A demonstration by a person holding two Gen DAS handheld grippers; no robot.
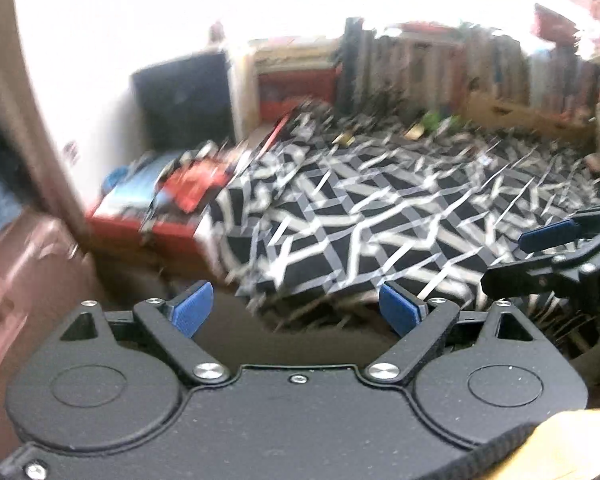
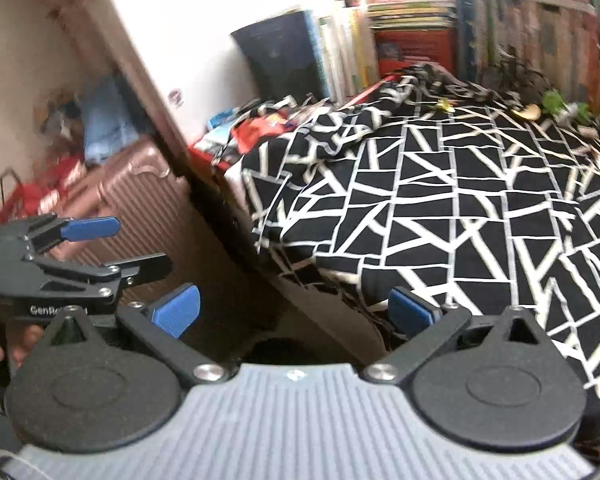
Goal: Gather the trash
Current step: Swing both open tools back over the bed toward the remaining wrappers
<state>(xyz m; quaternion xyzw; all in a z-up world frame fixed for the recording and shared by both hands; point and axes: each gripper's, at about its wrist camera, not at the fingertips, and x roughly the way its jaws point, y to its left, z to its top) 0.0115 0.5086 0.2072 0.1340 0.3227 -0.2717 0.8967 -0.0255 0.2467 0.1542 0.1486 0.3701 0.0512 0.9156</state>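
Left gripper [image 1: 296, 312] empty, before patterned cloth [image 1: 380, 208], books [image 1: 440, 64] behind.

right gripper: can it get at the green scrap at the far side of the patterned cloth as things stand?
Probably yes, but not from here. The right gripper has open, empty jaws, and the patterned cloth between it and the green scrap looks bare. The scrap lies far across, near the books, so a long reach is needed.
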